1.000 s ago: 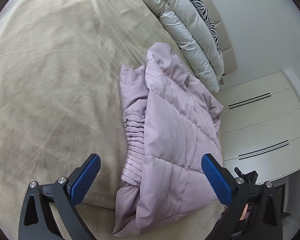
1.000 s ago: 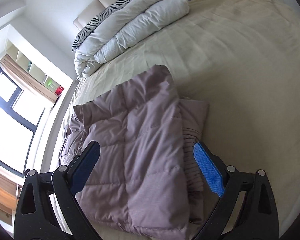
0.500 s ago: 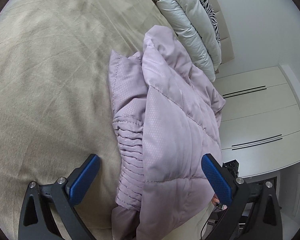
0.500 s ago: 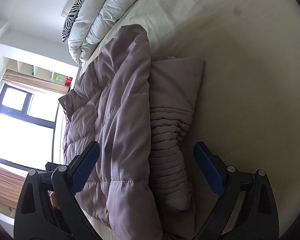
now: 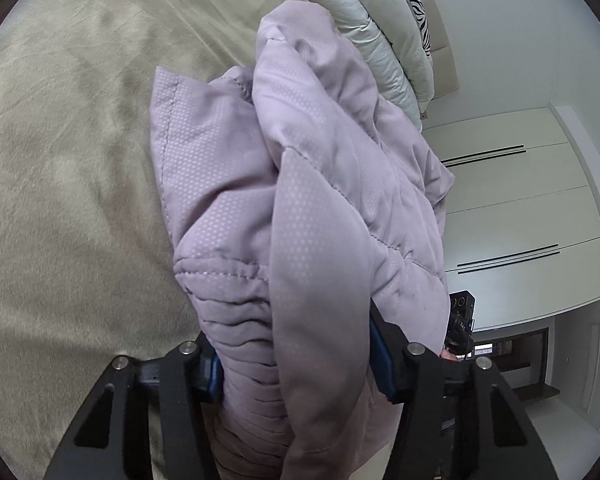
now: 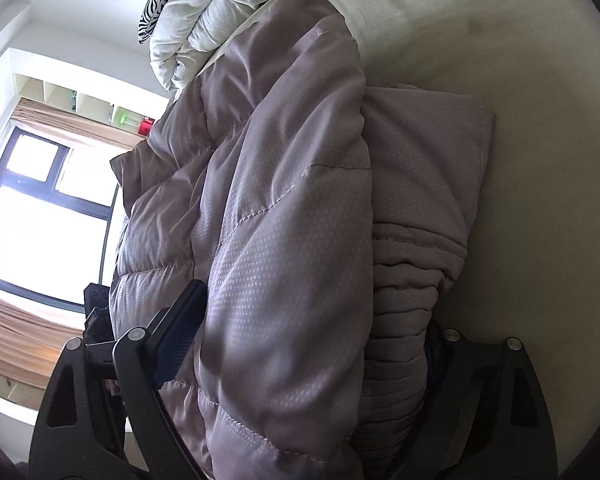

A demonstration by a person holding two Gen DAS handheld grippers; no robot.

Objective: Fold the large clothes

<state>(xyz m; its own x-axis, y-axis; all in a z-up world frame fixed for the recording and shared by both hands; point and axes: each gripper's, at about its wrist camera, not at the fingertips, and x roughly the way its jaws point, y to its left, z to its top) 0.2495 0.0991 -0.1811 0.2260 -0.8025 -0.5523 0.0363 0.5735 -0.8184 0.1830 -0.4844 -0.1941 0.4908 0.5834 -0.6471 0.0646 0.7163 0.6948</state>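
A folded lilac quilted jacket (image 5: 300,184) lies on the beige bed (image 5: 68,152); it also fills the right wrist view (image 6: 292,208). My left gripper (image 5: 296,364) is shut on the jacket's near end, ribbed cuff and quilted layer bunched between its blue pads. My right gripper (image 6: 300,360) is shut on the jacket's other end, its blue pads mostly hidden by the fabric. The two grippers face each other along the bundle.
A rolled white duvet (image 5: 364,20) and a zebra-print pillow (image 6: 156,4) lie at the head of the bed. White wardrobe doors (image 5: 520,208) stand beyond the bed edge. A bright window (image 6: 40,216) with curtains is on the other side.
Both grippers moved in from open, hovering positions and closed on opposite ends of the folded jacket, bunching its fabric between the pads.
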